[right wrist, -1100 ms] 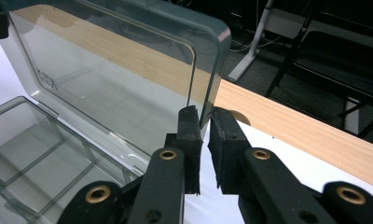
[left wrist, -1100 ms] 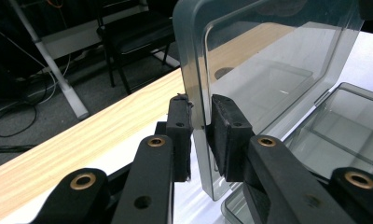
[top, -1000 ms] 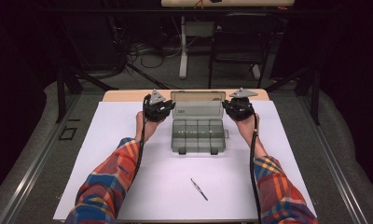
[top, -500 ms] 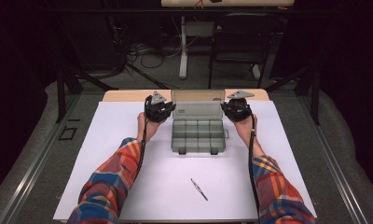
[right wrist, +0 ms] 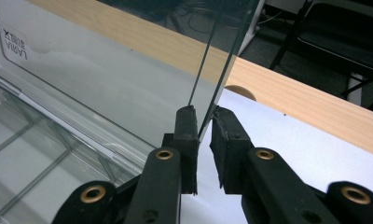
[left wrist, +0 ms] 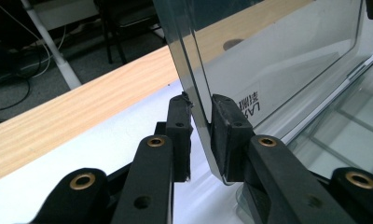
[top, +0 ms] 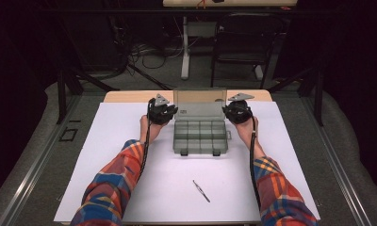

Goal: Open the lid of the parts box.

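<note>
Clear lid (top: 199, 104) upright behind compartment box (top: 200, 137) mid-table, tweezers (top: 201, 191) untouched. Left gripper (left wrist: 201, 109): nipped on lid's side edge. Right gripper (right wrist: 204, 116): barely parted, grip perhaps loosened. Opening looks done; filling remains.

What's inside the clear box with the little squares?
Nothing that I can see. The box stands open, lid up, and its compartments look empty through the clear plastic. The white sheet lies under it. The front corners are too small to check.
</note>
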A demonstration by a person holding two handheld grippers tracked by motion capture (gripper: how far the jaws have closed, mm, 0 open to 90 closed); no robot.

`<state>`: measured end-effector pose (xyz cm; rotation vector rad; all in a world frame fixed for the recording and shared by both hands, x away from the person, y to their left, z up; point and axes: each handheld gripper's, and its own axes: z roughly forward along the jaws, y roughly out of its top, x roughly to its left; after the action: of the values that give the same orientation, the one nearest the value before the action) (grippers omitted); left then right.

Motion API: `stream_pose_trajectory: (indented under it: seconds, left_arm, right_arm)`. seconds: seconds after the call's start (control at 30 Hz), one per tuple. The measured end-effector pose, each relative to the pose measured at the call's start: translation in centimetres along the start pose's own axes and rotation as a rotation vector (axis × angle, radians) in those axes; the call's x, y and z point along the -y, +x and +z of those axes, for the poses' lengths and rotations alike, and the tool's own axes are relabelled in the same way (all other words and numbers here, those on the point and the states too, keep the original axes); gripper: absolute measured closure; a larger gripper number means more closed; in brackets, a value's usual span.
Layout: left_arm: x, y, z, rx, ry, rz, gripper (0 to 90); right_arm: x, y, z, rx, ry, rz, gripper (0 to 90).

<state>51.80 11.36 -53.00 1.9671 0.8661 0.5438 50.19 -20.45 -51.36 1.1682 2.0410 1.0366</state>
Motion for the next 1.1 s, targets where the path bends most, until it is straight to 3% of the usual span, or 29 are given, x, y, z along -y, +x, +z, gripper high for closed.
stream_pose_trajectory:
  seconds: [0.43, 0.57, 0.7, 0.73, 0.77, 0.8, 0.83, 0.97, 1.1]
  left_arm:
    - [0.5, 0.0, 0.6, -0.006, 0.043, 0.004, 74.7]
    - [0.7, -0.1, 0.8, -0.010, 0.069, 0.002, 61.0]
    - [0.8, -0.1, 0.8, -0.018, 0.090, 0.005, 45.3]
    - [0.8, -0.1, 0.7, -0.021, 0.097, 0.000, 37.1]
    - [0.8, 0.0, 0.6, -0.013, 0.099, -0.012, 37.1]
    - [0.7, 0.1, 0.5, -0.008, 0.099, -0.016, 28.5]
    - [0.7, 0.0, 0.4, -0.003, 0.095, -0.014, 28.5]
    - [0.6, -0.1, -0.3, 0.009, 0.089, 0.014, 19.2]
    - [0.5, -0.4, -1.1, 0.019, 0.077, 0.031, 16.0]
  right_arm:
    - [0.8, 0.0, 1.1, -0.005, 0.055, 0.006, 77.7]
    - [1.1, -0.1, 1.2, -0.003, 0.073, 0.003, 72.4]
    - [1.5, -0.4, 0.8, -0.013, 0.075, 0.011, 61.3]
    - [1.7, -0.6, 0.5, -0.030, 0.081, 0.024, 52.0]
    - [1.7, -0.6, 0.5, -0.030, 0.081, 0.024, 52.0]
    - [1.8, -0.9, 0.1, -0.035, 0.079, 0.029, 42.8]
    - [1.8, -0.9, 0.1, -0.035, 0.079, 0.029, 42.8]
    - [1.8, -1.4, -1.1, -0.060, 0.064, 0.048, 27.5]
    - [1.7, -1.4, -2.1, -0.076, 0.048, 0.050, 21.9]
